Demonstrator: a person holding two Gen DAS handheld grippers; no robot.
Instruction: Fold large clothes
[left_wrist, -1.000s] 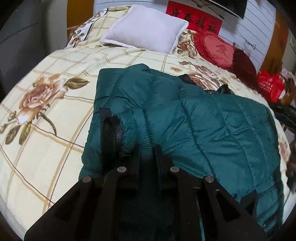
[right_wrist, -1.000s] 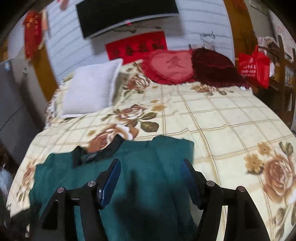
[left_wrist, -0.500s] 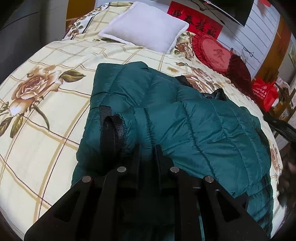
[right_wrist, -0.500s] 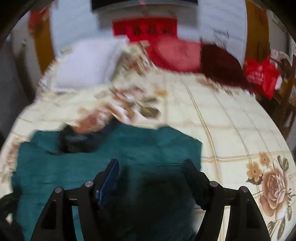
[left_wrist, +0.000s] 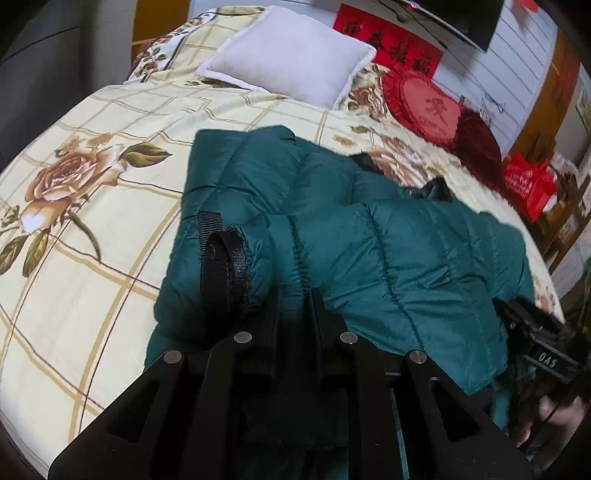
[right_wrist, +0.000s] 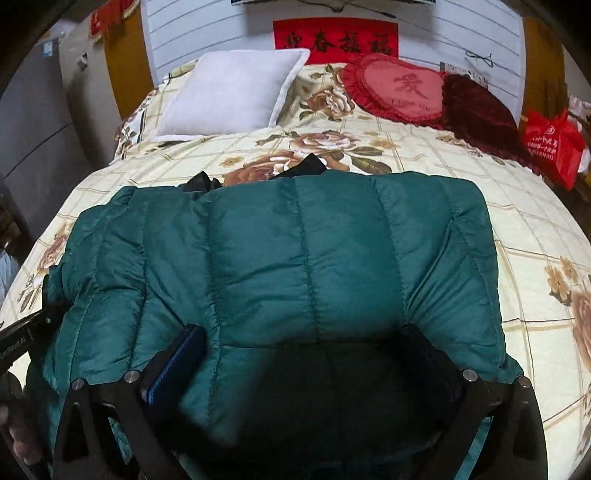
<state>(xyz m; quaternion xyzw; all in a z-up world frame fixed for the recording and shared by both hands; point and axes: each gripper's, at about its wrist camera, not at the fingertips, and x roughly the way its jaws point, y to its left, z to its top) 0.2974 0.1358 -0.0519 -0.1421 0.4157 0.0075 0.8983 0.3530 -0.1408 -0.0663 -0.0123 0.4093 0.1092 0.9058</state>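
Observation:
A dark green quilted down jacket (left_wrist: 388, 258) lies on the floral bedspread (left_wrist: 92, 206), its sleeves folded across the body. My left gripper (left_wrist: 293, 295) is shut on the green fabric of the sleeve beside its black-lined cuff (left_wrist: 221, 266). In the right wrist view the jacket (right_wrist: 295, 266) fills the foreground. My right gripper (right_wrist: 306, 354) is open, its fingers spread wide, with bulging jacket fabric between them. The right finger is mostly hidden by the fabric. The jacket's black collar (right_wrist: 306, 166) shows at its far edge.
A white pillow (right_wrist: 229, 92), a red heart cushion (right_wrist: 399, 88) and a dark red cushion (right_wrist: 480, 110) lie at the head of the bed. A red bag (right_wrist: 554, 147) stands at the right edge. The other gripper shows in the left wrist view (left_wrist: 539, 339).
The right gripper has dropped down and moved in close to the jacket, whose fabric now sits between its open fingers. The left gripper stays shut on the sleeve, shifted slightly.

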